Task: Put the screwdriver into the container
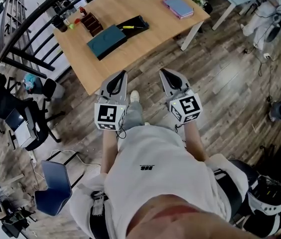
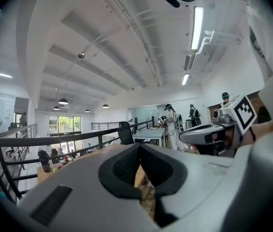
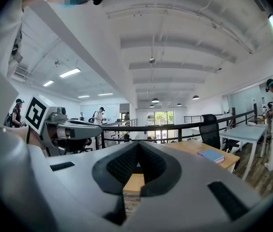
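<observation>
A yellow-handled screwdriver lies inside a shallow black tray on the wooden table in the head view. A dark teal box rests against the tray's left end. Both grippers hang close to the person's body, above the floor and short of the table's near corner. My left gripper is shut with nothing in it. My right gripper is shut and empty too. Each gripper view shows the other gripper beside it and mostly ceiling.
A lilac-blue notebook lies at the table's far right. A brown rack and a black cup stand at its left end. A black railing runs behind the table. Office chairs stand on the left.
</observation>
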Demonstrator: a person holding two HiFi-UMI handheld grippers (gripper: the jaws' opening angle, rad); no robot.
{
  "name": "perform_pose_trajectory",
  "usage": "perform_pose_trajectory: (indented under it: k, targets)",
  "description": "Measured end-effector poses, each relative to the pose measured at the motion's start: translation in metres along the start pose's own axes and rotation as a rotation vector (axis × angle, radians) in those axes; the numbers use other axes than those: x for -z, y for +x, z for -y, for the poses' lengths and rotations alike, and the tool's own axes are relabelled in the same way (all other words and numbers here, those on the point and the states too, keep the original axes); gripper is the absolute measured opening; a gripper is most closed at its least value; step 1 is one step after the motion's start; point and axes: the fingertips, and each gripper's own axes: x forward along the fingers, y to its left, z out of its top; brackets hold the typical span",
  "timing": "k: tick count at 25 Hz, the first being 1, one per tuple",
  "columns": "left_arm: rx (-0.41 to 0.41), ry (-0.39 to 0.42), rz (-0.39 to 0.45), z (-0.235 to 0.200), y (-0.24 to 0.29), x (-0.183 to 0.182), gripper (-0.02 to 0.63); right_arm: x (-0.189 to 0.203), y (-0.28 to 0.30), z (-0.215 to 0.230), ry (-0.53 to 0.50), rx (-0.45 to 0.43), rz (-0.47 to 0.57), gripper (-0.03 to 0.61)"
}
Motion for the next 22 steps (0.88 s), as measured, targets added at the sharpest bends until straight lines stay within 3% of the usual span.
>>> perform_pose_trajectory:
  k: [10,22]
  targets:
    - [0.009,-0.004,-0.017,-0.053,0.063,0.005,0.008,0.003,0.074,0.040,0.022,0.008,-0.017,-0.005]
    - [0.045,-0.018,-0.033,-0.149,0.157,0.005,0.008,-0.008,0.198,0.087,0.026,0.018,-0.060,-0.005]
